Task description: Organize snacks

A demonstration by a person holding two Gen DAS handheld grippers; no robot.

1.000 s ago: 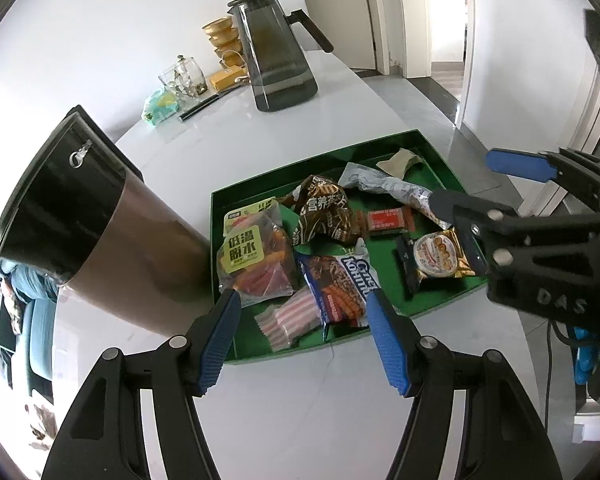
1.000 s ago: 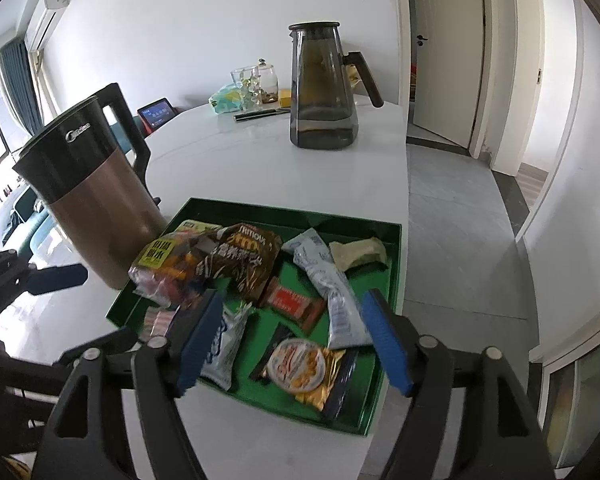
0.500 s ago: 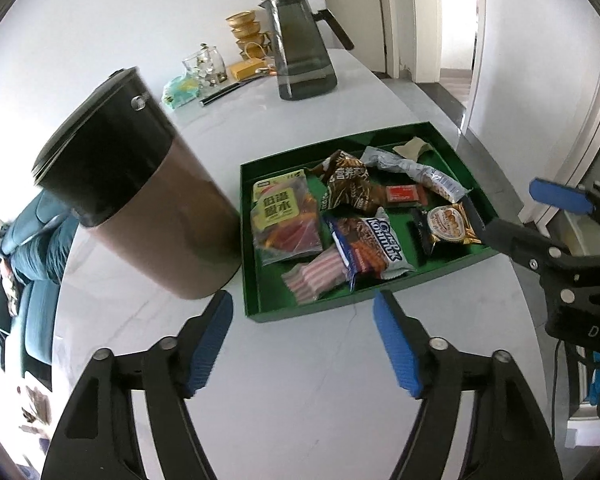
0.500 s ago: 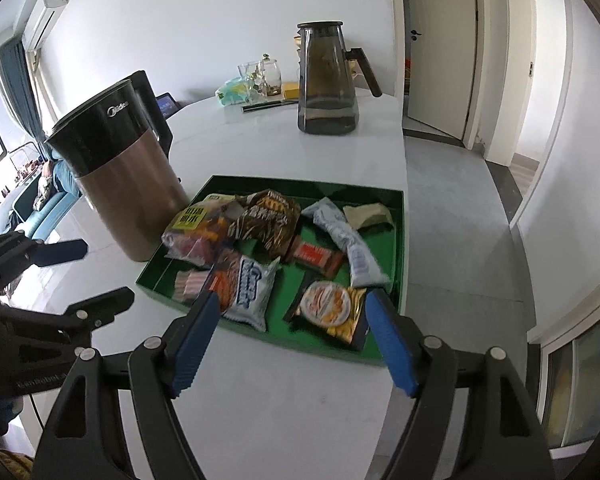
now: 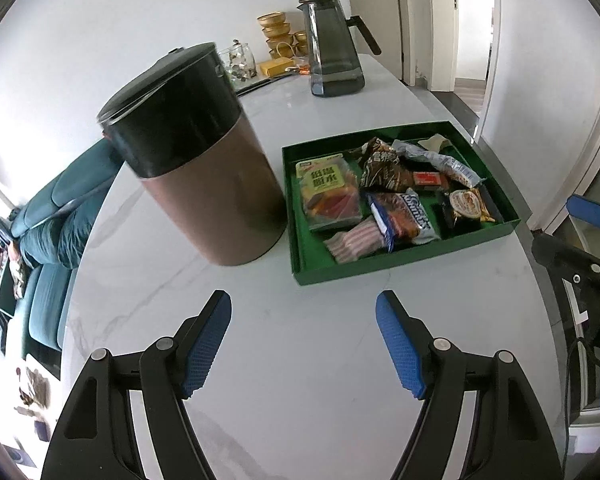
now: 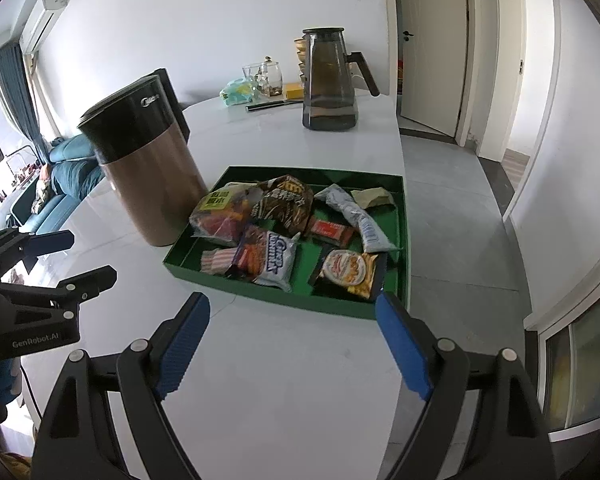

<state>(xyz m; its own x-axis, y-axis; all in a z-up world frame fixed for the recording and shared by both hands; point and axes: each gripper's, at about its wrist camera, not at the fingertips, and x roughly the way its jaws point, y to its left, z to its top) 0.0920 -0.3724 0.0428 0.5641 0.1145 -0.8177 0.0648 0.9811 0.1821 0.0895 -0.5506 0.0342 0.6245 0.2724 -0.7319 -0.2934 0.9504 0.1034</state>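
Ahead of my left claw (image 5: 303, 328) and slightly to its right, the green tray (image 5: 400, 266) sits on the white bench (image 5: 300, 380) with every snack inside its walls, which I read as the sorting being done or close to it. The packets lie loose and overlapping: a clear bag with a green label (image 5: 327, 196), a brown crinkled packet (image 5: 382, 170), a blue-and-white biscuit pack (image 5: 404, 220), a pink striped packet (image 5: 354, 242), a small red bar (image 5: 430, 179), a silver wrapper (image 5: 440, 162) and a round yellow-trimmed snack (image 5: 466, 206). A copper-and-black kettle (image 5: 204, 172) stands just left of the tray, apparently touching its wall; a dark glass pitcher (image 5: 334, 48) stands well beyond, at the bench's far end.

Both claws hang above bare bench, short of the tray's near wall, probably so I can survey the layout before choosing whether anything needs straightening. My left claw is spread wide and holds nothing, its blue pads (image 5: 204, 344) angled down toward the surface. My right claw (image 6: 294, 346) is likewise spread and empty, level with the tray's near right corner; from its view the tray (image 6: 404, 216) lies directly ahead, the round snack (image 6: 350, 270) closest. Each claw appears at the edge of the other's view, side by side and well apart.
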